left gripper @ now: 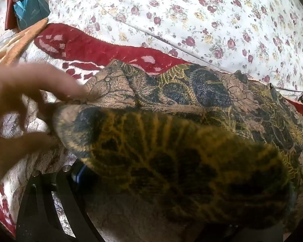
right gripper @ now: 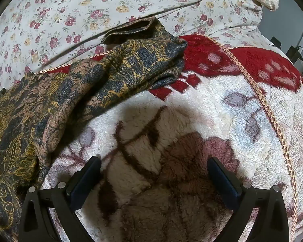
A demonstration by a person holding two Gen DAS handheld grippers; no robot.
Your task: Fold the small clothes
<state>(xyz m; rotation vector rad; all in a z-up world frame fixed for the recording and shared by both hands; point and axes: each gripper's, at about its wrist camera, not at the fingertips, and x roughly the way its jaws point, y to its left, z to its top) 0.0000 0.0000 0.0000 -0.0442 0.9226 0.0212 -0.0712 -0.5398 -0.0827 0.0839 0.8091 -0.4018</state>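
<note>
A dark garment with a gold, blue and pink floral print [left gripper: 192, 100] lies on the bed. A blurred fold of it drapes over my left gripper [left gripper: 151, 173], hiding the right finger; the left finger [left gripper: 78, 173] stands far out, so the jaws are open. A bare hand [left gripper: 30, 104] at the left touches the garment's edge. In the right wrist view the same garment [right gripper: 80, 84] lies at the left, one sleeve stretching up to the right. My right gripper [right gripper: 154, 161] hovers open over the bare blanket just right of it, holding nothing.
A fleece blanket [right gripper: 222, 111], white with red and brown patterns, lies under the garment. Behind it spreads a rose-print sheet [left gripper: 192, 20]. An orange cloth [left gripper: 24, 40] and a blue plastic bag [left gripper: 30, 8] sit at the far left.
</note>
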